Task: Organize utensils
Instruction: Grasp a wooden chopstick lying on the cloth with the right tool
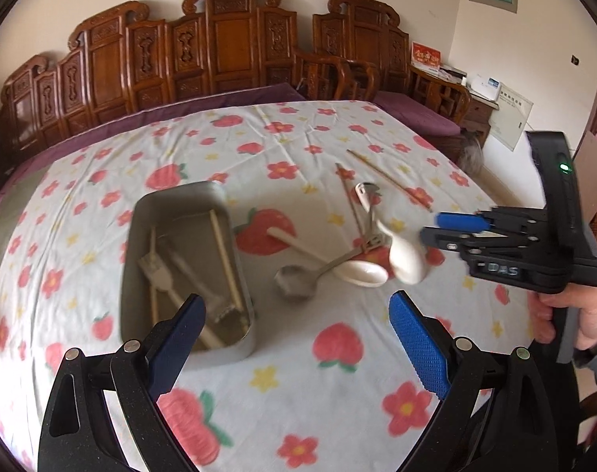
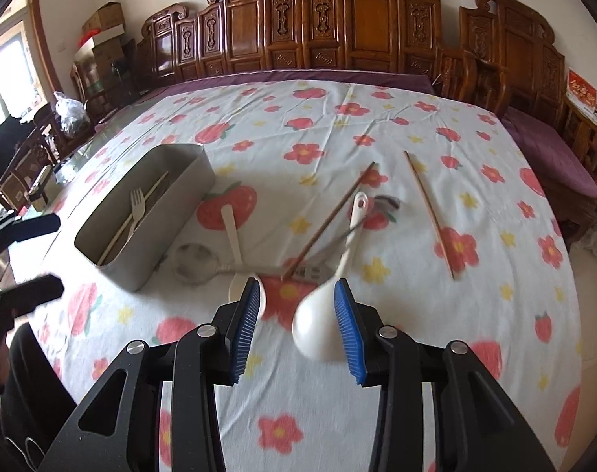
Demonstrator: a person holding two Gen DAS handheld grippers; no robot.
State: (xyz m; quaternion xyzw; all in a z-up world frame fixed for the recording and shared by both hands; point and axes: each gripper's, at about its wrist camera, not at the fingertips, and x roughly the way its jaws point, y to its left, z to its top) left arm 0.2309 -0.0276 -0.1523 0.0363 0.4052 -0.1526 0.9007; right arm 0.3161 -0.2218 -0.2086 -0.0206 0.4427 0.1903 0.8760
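Note:
A grey metal tray sits on the flowered cloth and holds a fork and chopsticks. To its right lie a metal spoon, two white spoons, a metal fork and two brown chopsticks. My right gripper is open, with the bowl of a large white ladle spoon lying against its right finger. My left gripper is open and empty, just in front of the tray.
A carved wooden bench with purple cushions runs behind the table. Boxes and bags stand at the far left. The table edge drops off on the right.

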